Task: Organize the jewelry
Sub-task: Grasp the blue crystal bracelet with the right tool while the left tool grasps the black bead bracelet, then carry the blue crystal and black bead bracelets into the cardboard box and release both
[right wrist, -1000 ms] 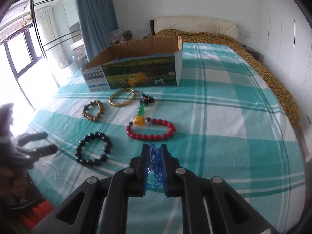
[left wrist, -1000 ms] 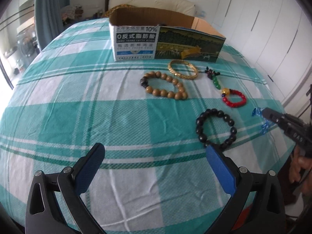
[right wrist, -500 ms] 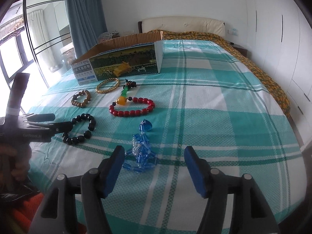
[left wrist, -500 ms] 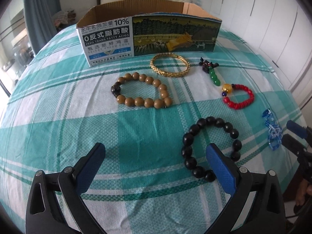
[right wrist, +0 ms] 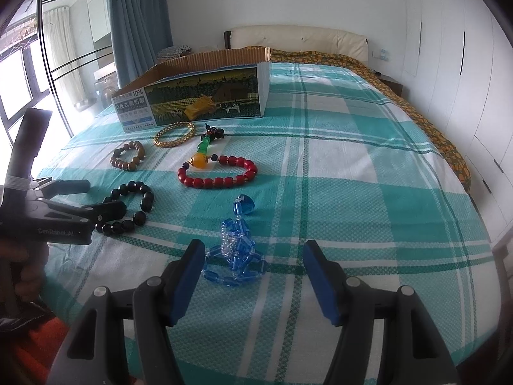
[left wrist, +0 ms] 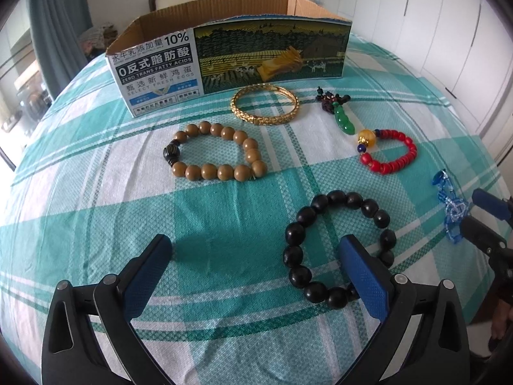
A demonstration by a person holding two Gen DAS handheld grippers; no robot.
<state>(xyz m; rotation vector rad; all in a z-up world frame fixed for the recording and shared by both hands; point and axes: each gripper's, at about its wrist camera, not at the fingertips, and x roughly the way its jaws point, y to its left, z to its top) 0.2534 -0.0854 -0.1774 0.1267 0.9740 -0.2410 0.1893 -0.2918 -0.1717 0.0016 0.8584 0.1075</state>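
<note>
Several pieces lie on the checked bedspread. My left gripper (left wrist: 253,243) is open just above the black bead bracelet (left wrist: 333,197); its right finger (left wrist: 365,276) covers the ring's near right part. My right gripper (right wrist: 253,245) is open, and the blue bead necklace (right wrist: 237,256) lies heaped on the cloth just ahead of its left finger (right wrist: 187,276), untouched. Farther back lie the red bracelet (right wrist: 218,181), the brown bead bracelet (left wrist: 224,171), the gold bangle (left wrist: 266,118) and the green pendant (left wrist: 343,120). An open cardboard box (left wrist: 272,54) stands behind them.
The bed's right half (right wrist: 368,166) is bare checked cloth, with an orange patterned cover (right wrist: 416,106) along its far side. White wardrobe doors (right wrist: 465,64) are on the right, a curtain (right wrist: 138,32) and window on the left. A hand (right wrist: 29,272) holds the left gripper's handle.
My right gripper opened and let the blue necklace drop onto the bedspread. My left gripper moved forward and right to the black bracelet, staying open.
</note>
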